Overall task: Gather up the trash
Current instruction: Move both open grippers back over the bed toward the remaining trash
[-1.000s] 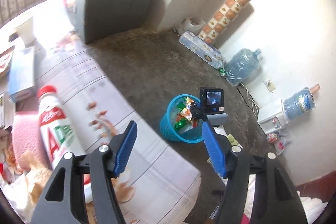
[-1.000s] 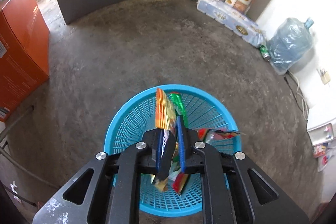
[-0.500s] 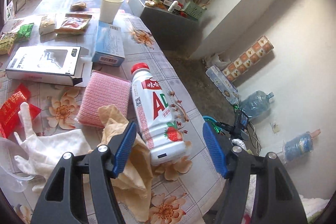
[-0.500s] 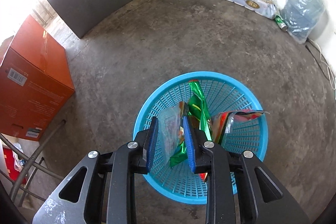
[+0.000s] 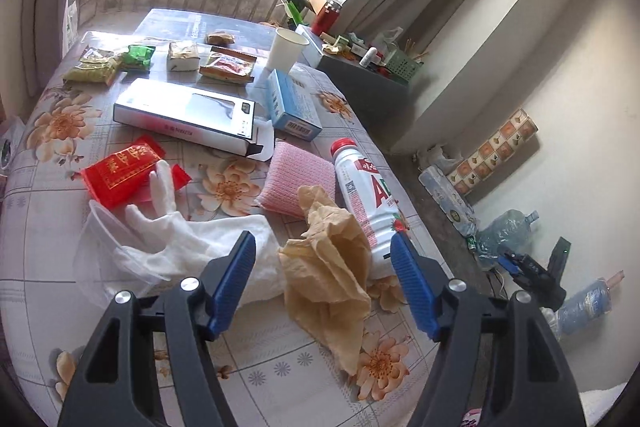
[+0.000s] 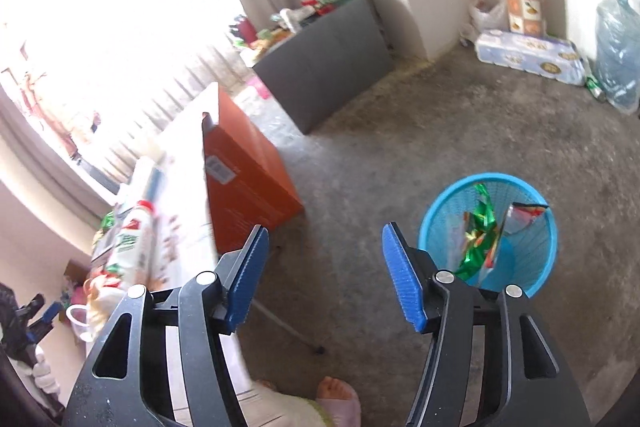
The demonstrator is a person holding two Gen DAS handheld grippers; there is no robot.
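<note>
Right tongs [image 6: 322, 273] are now wide and empty; the wrappers [image 6: 478, 235] held a second ago lie in the blue basket [image 6: 546, 251]. Left tongs [image 5: 322, 283], also wide, have been swung over the bench [image 5: 52, 195], framing crumpled brown paper [image 5: 328, 267], probably next.
</note>
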